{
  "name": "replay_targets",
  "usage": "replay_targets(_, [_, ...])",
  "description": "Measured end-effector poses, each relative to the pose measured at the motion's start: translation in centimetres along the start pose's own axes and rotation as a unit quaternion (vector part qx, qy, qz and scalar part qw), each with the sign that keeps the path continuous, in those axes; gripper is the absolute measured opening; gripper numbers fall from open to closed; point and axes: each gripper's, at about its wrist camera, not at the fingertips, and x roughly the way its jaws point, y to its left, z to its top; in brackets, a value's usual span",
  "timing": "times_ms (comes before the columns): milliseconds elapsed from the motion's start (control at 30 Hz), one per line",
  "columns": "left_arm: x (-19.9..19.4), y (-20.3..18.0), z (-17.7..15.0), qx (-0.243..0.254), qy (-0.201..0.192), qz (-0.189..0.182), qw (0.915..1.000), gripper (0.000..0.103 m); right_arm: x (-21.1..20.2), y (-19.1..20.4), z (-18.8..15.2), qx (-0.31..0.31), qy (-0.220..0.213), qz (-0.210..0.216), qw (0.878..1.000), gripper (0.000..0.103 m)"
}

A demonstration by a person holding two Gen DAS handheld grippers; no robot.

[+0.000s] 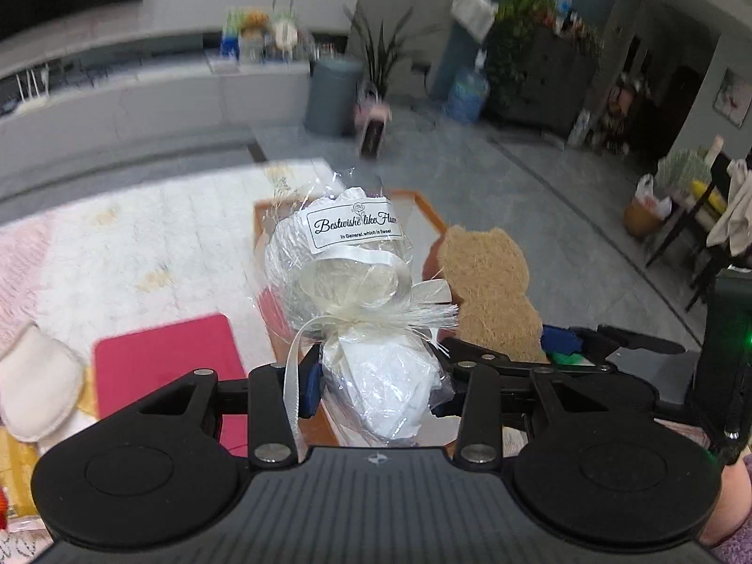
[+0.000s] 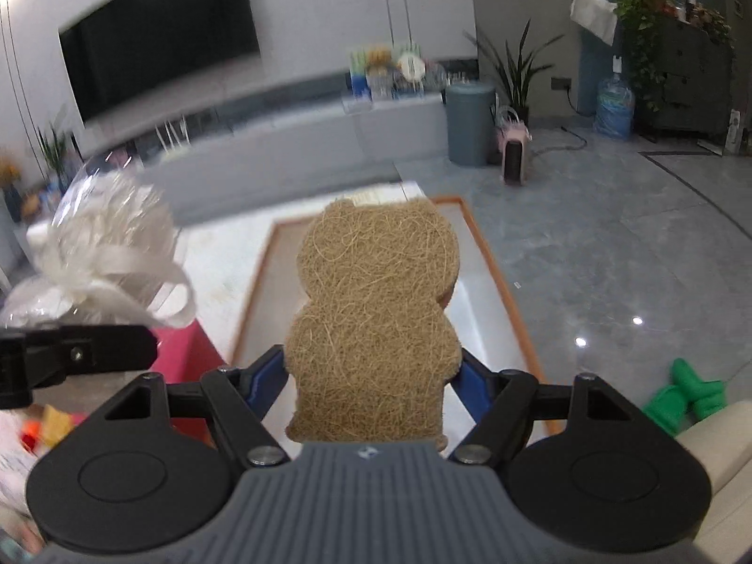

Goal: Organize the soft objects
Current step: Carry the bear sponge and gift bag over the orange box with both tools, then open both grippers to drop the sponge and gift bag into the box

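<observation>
Below, orange-rimmed tray (image 2: 493, 263) on pale rug (image 1: 141, 225), grey tiled floor (image 2: 611, 244); left fingers (image 1: 310, 385) gripping cellophane-wrapped bundle (image 1: 348, 258), right fingers (image 2: 263, 376) gripping fibre bear (image 2: 376, 305)

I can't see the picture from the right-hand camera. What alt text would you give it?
A black claw grips a tan, bear-shaped fibre pad by its lower half, above a white tray with an orange rim. At left, the other claw carries a cellophane-wrapped white gift with a ribbon; a living room blurs behind.
</observation>
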Motion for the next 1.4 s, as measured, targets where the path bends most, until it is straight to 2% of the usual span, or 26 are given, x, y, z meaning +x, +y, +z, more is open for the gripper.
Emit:
replay_targets(233, [3.6,-0.3,0.8,-0.008,0.059,-0.006,0.9982,0.046,3.4,-1.8,0.4,-0.016,0.067,-0.002,0.998,0.074])
replay_targets(400, [5.2,-0.5,1.0,-0.006,0.081,0.004,0.9967,0.046,6.0,-2.4,0.3,-0.024,0.115,0.015,0.993,0.074])
replay_targets(600, [7.2,-1.4,1.2,0.013,0.113,0.003,0.9935,0.046,8.2,-2.1,-0.5,-0.038,0.158,0.013,0.987,0.074])
replay_targets(733, [8.0,-2.1,0.9,0.036,0.133,0.034,0.99,0.047,9.0,-2.0,-0.8,-0.043,0.171,0.011,0.984,0.074])
replay_targets(967, [8.7,-2.7,0.8,0.051,0.153,0.063,0.9849,0.048,10.6,-1.6,-1.0,-0.064,0.196,0.004,0.978,0.074])
replay_targets(1233, [8.9,-3.3,0.6,0.066,0.157,0.066,0.9831,0.055,11.3,-1.4,-1.8,-0.076,0.212,-0.002,0.974,0.076])
replay_targets(1400, [9.4,-2.8,0.8,0.063,0.155,0.058,0.9843,0.065,11.0,-1.2,-1.9,-0.084,0.209,-0.007,0.974,0.084])
